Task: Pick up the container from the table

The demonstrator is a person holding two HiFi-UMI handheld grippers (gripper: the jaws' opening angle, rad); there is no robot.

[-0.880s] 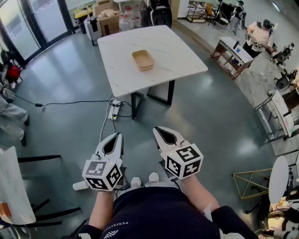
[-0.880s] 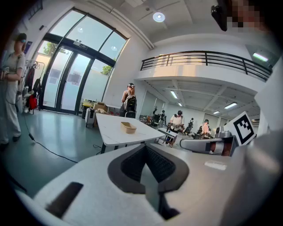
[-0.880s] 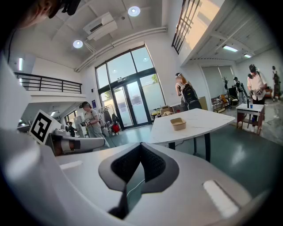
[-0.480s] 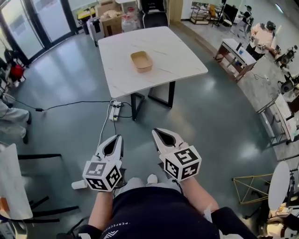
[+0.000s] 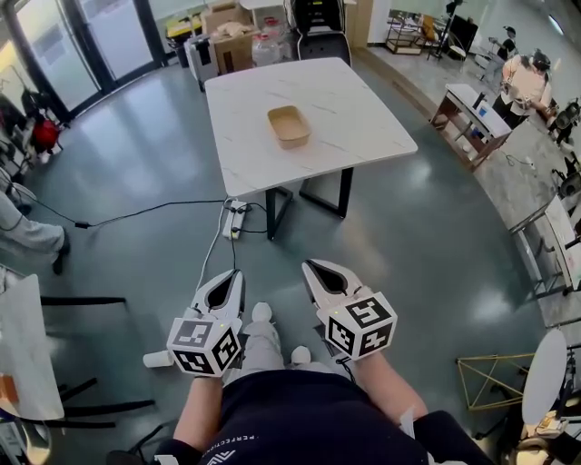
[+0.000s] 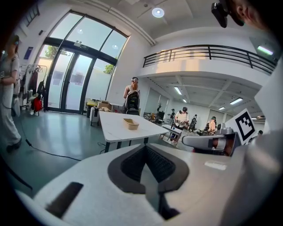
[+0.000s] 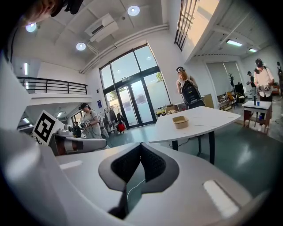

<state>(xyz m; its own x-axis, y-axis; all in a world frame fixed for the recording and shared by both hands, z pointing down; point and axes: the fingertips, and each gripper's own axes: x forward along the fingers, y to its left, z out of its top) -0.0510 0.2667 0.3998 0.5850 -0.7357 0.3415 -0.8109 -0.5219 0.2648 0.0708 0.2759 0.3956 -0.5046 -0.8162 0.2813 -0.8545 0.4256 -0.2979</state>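
A small tan container [image 5: 289, 125] sits near the middle of a white marble-topped table [image 5: 363, 136], far ahead of me across the grey floor. It also shows as a small tan container [image 6: 131, 124] in the left gripper view and as a tan container [image 7: 180, 121] in the right gripper view. My left gripper [image 5: 232, 277] and right gripper [image 5: 310, 268] hang side by side over the floor, close to my body and well short of the table. Both are shut with nothing between the jaws.
A power strip with cables [image 5: 234, 218] lies on the floor by the table's near left leg. Cardboard boxes [image 5: 229, 38] and a dark chair [image 5: 320, 18] stand behind the table. People [image 5: 519, 86] work at benches on the right. Another white tabletop [image 5: 20, 354] stands at my left.
The table and container have shifted right and slightly nearer in the head view as I step toward them. Both grippers stay in the same pose, still shut.
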